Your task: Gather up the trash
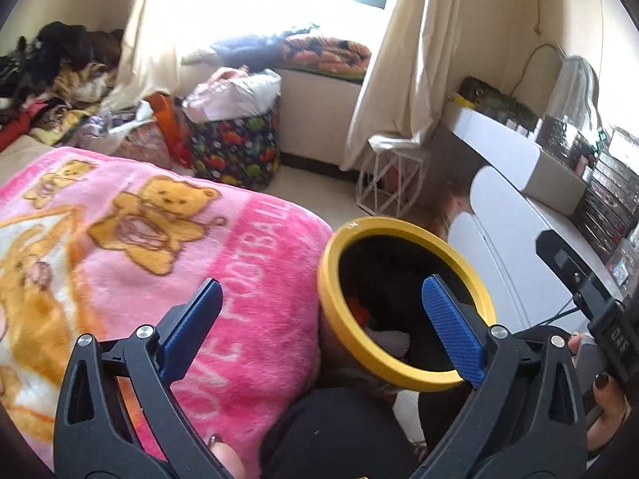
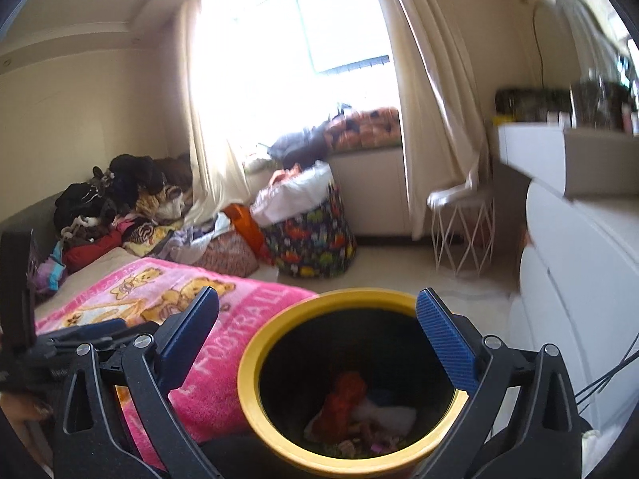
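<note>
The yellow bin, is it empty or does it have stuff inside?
Not empty. The yellow bin has an orange scrap and white paper lying at its bottom.

A lived-in bedroom in a home. The landmark is the window (image 2: 319, 28), bright with daylight and hung with cream curtains (image 2: 431, 92). On the sill below it lies a folded orange patterned quilt (image 2: 363, 125). Left of the window, a bed carries a pink bear-print blanket (image 2: 223, 319) and, nearer the wall, a heap of loose clothes (image 2: 120, 199). On the floor under the window stands a dinosaur-print fabric hamper (image 2: 315, 239) stuffed with laundry. Right of the window, a white wire stool (image 2: 463, 231) sits before a white dresser (image 2: 579, 271), whose top holds jars and boxes and a mirror (image 1: 575, 84).
</note>
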The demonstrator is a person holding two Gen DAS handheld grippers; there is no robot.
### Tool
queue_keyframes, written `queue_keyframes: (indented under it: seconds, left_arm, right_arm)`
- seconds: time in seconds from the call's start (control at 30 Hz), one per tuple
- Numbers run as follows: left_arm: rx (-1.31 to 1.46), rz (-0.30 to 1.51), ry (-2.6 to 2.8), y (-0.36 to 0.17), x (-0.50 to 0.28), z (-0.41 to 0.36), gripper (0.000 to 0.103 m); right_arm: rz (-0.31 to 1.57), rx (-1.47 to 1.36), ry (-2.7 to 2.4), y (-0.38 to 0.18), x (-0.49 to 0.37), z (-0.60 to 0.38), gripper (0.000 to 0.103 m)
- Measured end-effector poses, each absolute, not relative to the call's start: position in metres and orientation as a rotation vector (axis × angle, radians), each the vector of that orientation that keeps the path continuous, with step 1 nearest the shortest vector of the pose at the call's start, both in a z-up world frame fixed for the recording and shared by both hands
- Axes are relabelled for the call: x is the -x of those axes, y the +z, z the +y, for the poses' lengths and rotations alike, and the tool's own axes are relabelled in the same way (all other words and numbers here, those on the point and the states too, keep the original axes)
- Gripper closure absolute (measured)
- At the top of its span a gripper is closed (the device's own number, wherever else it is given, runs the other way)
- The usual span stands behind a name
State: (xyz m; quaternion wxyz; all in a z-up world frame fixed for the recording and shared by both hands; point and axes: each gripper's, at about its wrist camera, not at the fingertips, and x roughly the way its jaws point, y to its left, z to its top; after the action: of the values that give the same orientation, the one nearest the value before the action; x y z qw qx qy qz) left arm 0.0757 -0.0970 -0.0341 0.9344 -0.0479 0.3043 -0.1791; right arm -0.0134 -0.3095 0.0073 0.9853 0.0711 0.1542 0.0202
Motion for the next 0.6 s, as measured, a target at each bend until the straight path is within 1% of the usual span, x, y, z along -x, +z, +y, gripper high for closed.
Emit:
queue_keyframes:
  seconds: [0.27, 0.43, 0.6]
  left_arm:
    - [0.116, 0.546, -0.271, -0.024, -0.046, -0.067, 0.011]
    - [0.102, 0.488, -0.204, -0.015, -0.034, -0.058, 0.011]
    - [0.109, 0.476, -0.194, -0.014, -0.032, -0.055, 0.011]
  right_arm:
    - [0.217, -0.08, 0.015, 0.006, 0.038, -0.289, 0.007]
    - [0.211, -0.069, 0.0, 0.005, 0.04, -0.282, 0.007]
    - [0.215, -0.062, -0.001, 0.005, 0.04, -0.282, 0.007]
